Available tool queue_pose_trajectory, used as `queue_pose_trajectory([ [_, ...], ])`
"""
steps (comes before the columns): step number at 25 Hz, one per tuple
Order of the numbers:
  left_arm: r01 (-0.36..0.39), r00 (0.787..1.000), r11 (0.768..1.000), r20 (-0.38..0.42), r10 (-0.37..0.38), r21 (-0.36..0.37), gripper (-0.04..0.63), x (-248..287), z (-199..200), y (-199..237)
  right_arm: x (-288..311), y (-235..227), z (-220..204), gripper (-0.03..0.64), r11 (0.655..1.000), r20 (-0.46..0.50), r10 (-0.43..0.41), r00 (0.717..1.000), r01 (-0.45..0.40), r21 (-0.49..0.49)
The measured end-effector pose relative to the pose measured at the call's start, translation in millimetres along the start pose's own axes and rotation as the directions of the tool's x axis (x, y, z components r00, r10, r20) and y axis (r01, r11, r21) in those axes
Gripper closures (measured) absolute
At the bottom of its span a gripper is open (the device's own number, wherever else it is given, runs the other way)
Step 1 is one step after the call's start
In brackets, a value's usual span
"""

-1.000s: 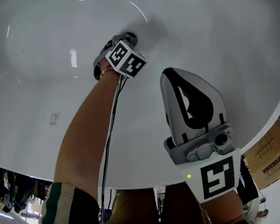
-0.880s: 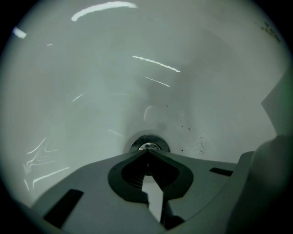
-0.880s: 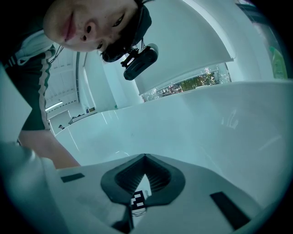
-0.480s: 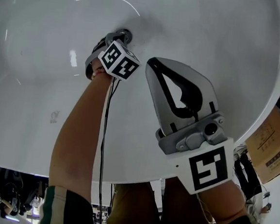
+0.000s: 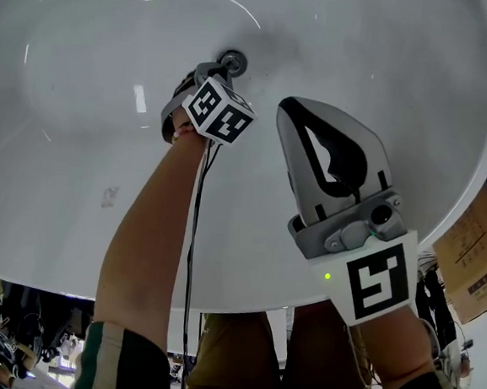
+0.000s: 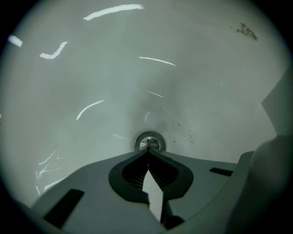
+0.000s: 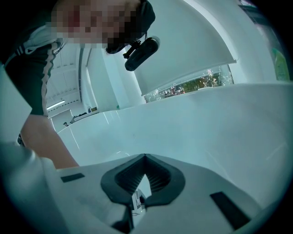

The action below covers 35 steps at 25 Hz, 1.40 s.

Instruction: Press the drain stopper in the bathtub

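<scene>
1. Hovering nearest the camera, the right gripper is held over the white floor of the bathtub. Its jaws are closed tip to tip with nothing between them. Its marker cube sits at the wrist end.
2. From the right gripper view, those closed jaws face across the tub's curved wall towards its rim. A bare arm shows at the left.
3. Farther in, the person's left forearm reaches down into the tub, and a black cable runs along it.
4. At the end of that arm is the left gripper, with its own marker cube on top. Its jaws are also pressed together and hold nothing.
5. Just beyond its tips lies the drain stopper, a round metal disc set in the tub's bottom. It is well apart from the right gripper, which hangs nearer and to the right.
6. In the left gripper view, the closed tips point straight at the stopper and cover its near rim. Whether they touch the metal cannot be told.
7. Past the stopper, a few dark specks lie to its right. The tub wall rises beyond with bright streaks of reflected light.
</scene>
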<state>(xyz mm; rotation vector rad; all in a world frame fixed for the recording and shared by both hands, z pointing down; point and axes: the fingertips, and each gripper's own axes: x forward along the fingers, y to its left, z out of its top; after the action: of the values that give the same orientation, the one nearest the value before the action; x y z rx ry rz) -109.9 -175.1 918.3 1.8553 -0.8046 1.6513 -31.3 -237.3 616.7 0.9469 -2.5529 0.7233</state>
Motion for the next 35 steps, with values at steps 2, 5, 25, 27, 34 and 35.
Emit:
queue_pose_trajectory([
  [2, 0.0, 1.0, 1.0, -0.002, 0.0, 0.002, 0.586, 2.8, -0.5, -3.1, 0.1, -0.1, 0.5, 0.603, 1.0, 0.001, 0.0, 1.0, 0.0, 0.001],
  [5, 0.011, 1.0, 1.0, -0.003, -0.011, -0.008, 0.586, 4.2, -0.4, -6.4, 1.1, 0.1, 0.5, 0.603, 1.0, -0.003, 0.004, 1.0, -0.004, -0.003],
  [25, -0.039, 0.941, 0.977, 0.32, 0.107, -0.211, 0.586, -108.1, 51.4, 32.3, 0.5, -1.3, 6.3, 0.603, 0.997, -0.026, -0.027, 0.999, 0.026, -0.07],
  [27, -0.046, 0.924, 0.974, 0.361, 0.125, -0.22, 0.586, -134.3, 59.2, 35.0, -8.1, 0.9, 18.9, 0.603, 0.996, -0.005, -0.039, 0.999, 0.039, -0.076],
  [34, -0.051, 0.835, 0.965, 0.52, 0.182, -0.256, 0.586, -267.9, 93.3, 37.2, -48.1, 27.1, 77.7, 0.603, 0.994, 0.044, -0.061, 0.997, 0.065, -0.088],
  [35, -0.047, 0.823, 0.963, 0.536, 0.188, -0.264, 0.586, -286.9, 95.8, 37.8, -53.5, 32.0, 88.2, 0.603, 0.994, 0.057, -0.064, 0.996, 0.069, -0.09],
])
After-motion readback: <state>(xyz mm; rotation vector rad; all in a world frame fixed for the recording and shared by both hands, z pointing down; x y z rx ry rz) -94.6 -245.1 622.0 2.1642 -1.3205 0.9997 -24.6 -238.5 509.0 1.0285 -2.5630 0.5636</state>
